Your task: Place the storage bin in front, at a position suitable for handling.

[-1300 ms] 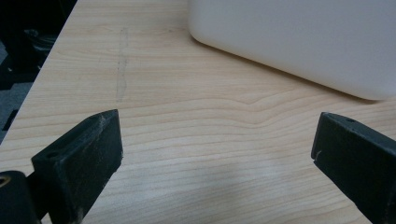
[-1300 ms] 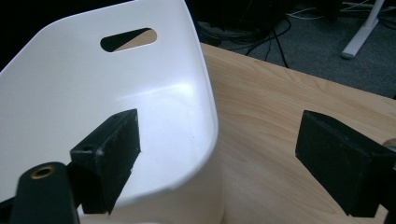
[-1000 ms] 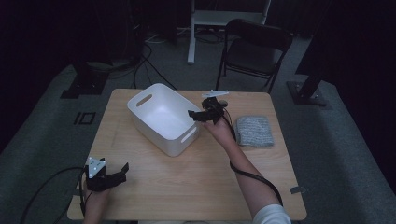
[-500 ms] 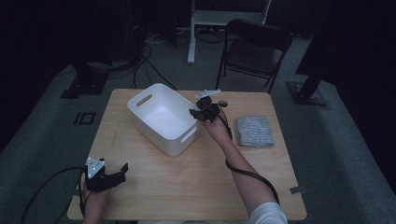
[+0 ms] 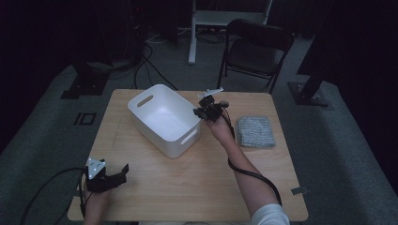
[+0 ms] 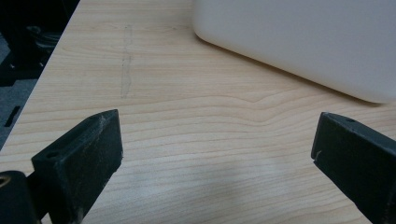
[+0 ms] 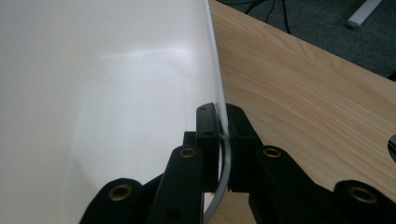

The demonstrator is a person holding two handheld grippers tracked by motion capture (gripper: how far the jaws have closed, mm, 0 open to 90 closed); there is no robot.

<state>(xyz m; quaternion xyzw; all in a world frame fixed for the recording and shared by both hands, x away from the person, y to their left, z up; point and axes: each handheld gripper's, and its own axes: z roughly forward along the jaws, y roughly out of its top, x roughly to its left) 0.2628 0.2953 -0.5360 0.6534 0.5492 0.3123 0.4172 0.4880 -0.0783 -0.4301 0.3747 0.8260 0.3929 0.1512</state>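
Note:
A white plastic bin (image 5: 164,119) with handle slots stands at the middle back of the wooden table (image 5: 187,187). My right gripper (image 5: 199,111) is at its right-hand rim. In the right gripper view the jaws have just been closing and now pinch the thin rim wall (image 7: 217,84), one pad inside the bin and one outside, so my right gripper (image 7: 223,112) is shut on it. Near the table's front left corner my left gripper (image 5: 123,171) rests low with its jaws wide apart. Between those open jaws (image 6: 215,140) lies bare wood, with the bin's side (image 6: 299,42) farther off.
A folded grey cloth (image 5: 255,132) lies on the table to the right of the bin, beside the right forearm. A black folding chair (image 5: 256,51) stands behind the table. Cables trail from both grippers.
The right gripper's jaws have come together on the bin's rim. Both hands have stayed where they were, and the bin has not shifted.

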